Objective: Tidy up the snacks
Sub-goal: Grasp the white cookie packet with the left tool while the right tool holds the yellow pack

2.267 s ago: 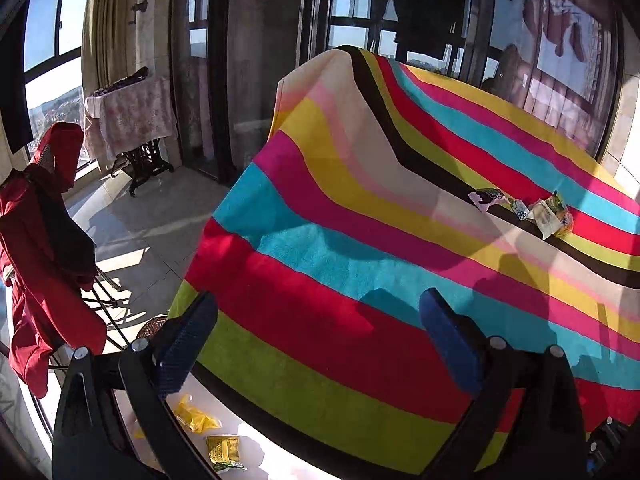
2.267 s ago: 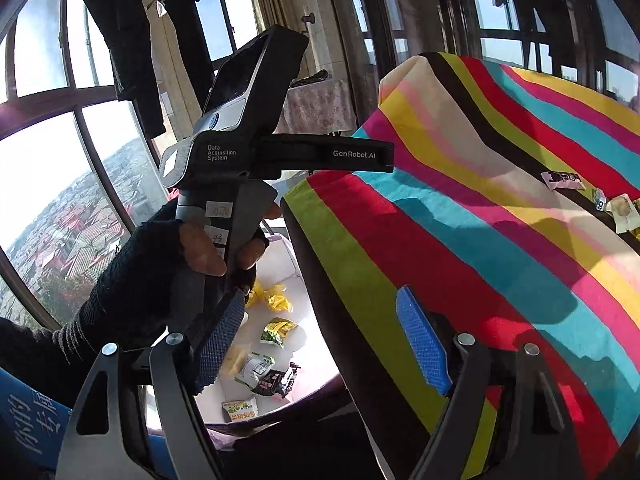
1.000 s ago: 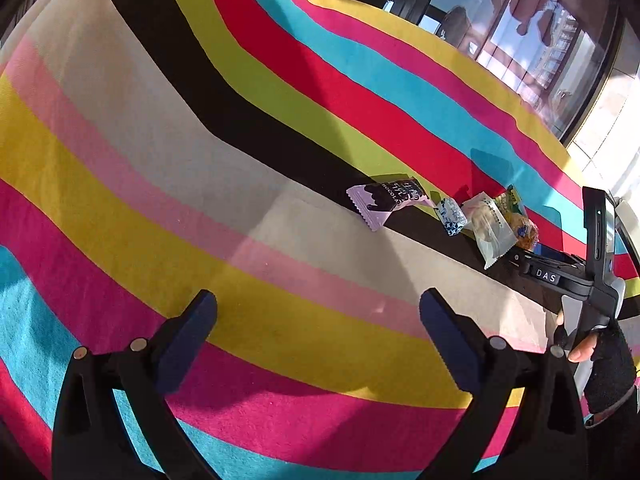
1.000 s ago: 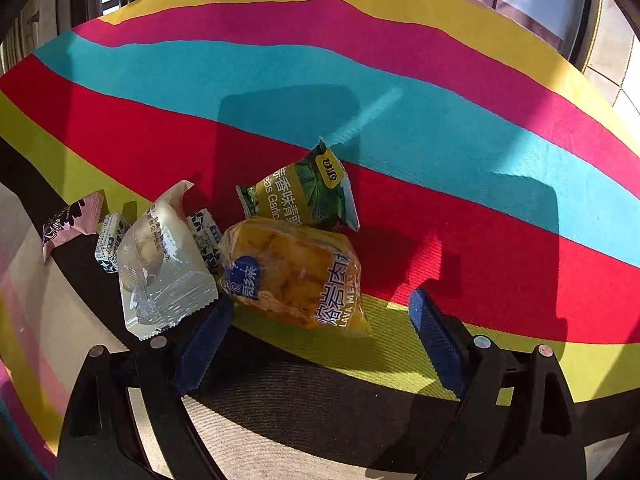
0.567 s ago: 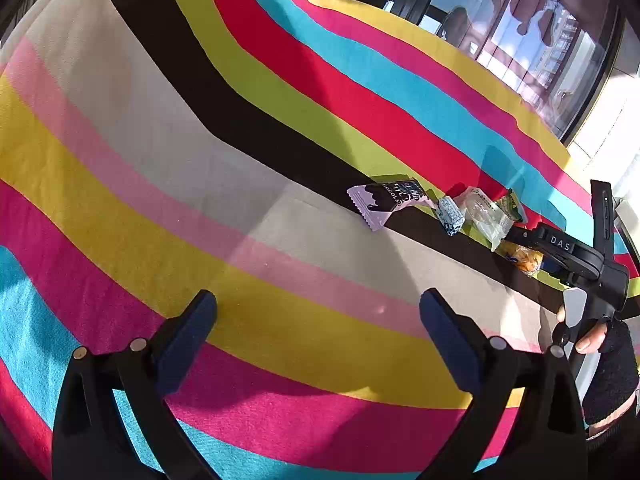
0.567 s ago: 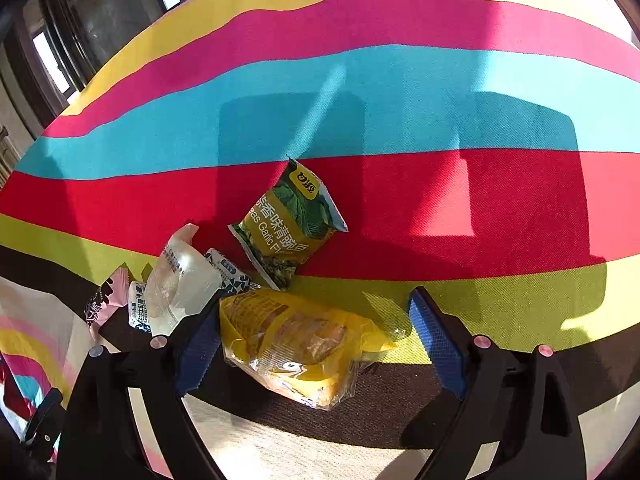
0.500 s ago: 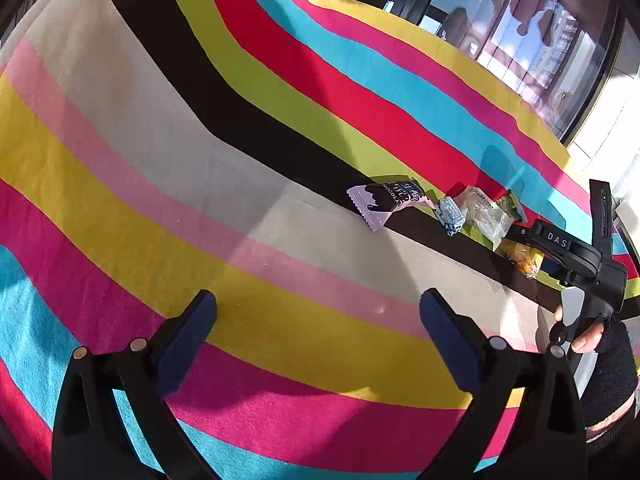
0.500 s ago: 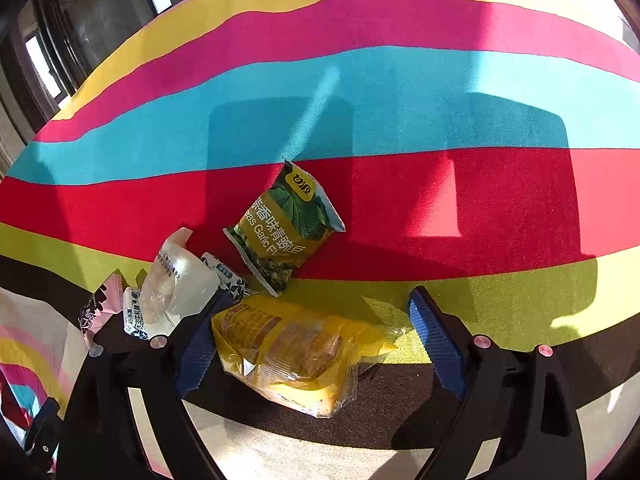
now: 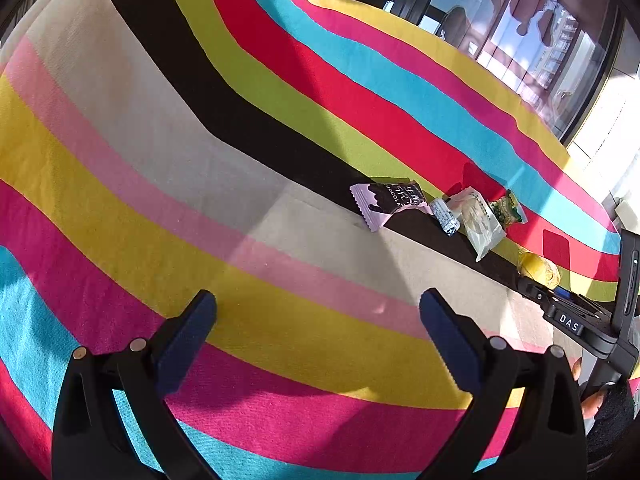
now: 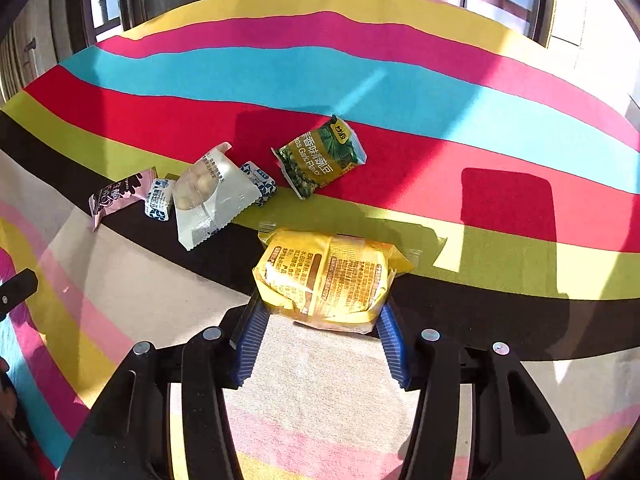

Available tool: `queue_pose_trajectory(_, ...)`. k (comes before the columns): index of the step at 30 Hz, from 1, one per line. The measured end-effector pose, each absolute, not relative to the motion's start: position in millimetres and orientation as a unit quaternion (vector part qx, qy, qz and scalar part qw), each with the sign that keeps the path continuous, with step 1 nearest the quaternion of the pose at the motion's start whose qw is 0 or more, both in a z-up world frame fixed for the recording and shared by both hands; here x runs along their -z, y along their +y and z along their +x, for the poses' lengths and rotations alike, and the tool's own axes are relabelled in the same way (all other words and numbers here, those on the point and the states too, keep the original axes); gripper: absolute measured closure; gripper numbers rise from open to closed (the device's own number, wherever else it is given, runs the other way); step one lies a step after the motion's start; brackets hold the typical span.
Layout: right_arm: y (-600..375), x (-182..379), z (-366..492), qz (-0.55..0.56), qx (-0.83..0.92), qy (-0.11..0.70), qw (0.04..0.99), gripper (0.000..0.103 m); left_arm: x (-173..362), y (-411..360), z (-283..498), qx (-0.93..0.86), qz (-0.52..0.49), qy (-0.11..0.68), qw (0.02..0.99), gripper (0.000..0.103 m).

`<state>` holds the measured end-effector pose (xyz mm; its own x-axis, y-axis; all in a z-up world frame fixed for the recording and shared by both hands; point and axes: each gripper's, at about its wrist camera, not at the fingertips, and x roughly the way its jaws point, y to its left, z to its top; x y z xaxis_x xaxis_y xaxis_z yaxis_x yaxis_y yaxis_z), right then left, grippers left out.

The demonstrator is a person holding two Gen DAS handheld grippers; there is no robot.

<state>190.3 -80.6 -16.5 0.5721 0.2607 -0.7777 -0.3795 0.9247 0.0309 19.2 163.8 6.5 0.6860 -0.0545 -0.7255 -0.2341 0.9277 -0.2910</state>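
In the left wrist view we find the left gripper (image 9: 318, 320) at the bottom of the frame with its blue pads spread wide and nothing between them, poised over the yellow and magenta bands of the striped tablecloth (image 9: 168, 128). Right of centre a row of snacks lies along the black stripe: a pink chocolate wrapper (image 9: 387, 203), then a small blue-and-white candy (image 9: 445, 217) just beside it, then a translucent white packet (image 9: 478, 223), then a green pea packet (image 9: 507, 209). At the right edge we note the body of the other tool, with a yellow packet showing just beyond it.

In the right wrist view the same row runs across the left and middle of the frame: the pink chocolate wrapper (image 10: 118, 195), the small blue-and-white candy (image 10: 158, 199), the translucent white packet (image 10: 211, 196), a second blue-and-white candy (image 10: 259, 182) tucked against its right side, and the green pea packet (image 10: 320, 156) on the red stripe. Lower centre, the right gripper (image 10: 322, 326) pinches the yellow snack packet (image 10: 326, 276) between its blue pads, printed back facing the camera. We cannot tell whether the packet is clear of the cloth.
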Motion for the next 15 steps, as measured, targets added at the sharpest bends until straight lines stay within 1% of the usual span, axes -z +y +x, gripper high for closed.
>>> queue_pose_trajectory(3,-93,20,176,-0.062,-0.203,0.434,0.876,0.052,-6,164,19,-0.05,-0.183,0.393,0.9,0.002)
queue_pose_trajectory(6,-99,20,166,-0.073,-0.222,0.433,0.871,0.048,-6,164,20,-0.05,-0.183,0.393,0.9,0.002)
queue_pose_trajectory(7,-98,19,162,-0.07,-0.219,0.44,0.868,0.04,-6,163,20,-0.05,-0.183,0.393,0.9,0.002)
queue_pose_trajectory(8,-101,20,163,-0.062,-0.214,0.451,0.864,0.024,-6,163,20,-0.05,-0.183,0.393,0.9,0.002)
queue_pose_trajectory(9,-103,20,165,-0.051,-0.213,0.457,0.862,0.02,-6,163,20,-0.05,-0.183,0.393,0.9,0.002)
queue_pose_trajectory(15,-94,19,155,-0.022,-0.186,0.457,0.869,0.019,-6,163,20,-0.05,-0.185,0.392,0.9,0.002)
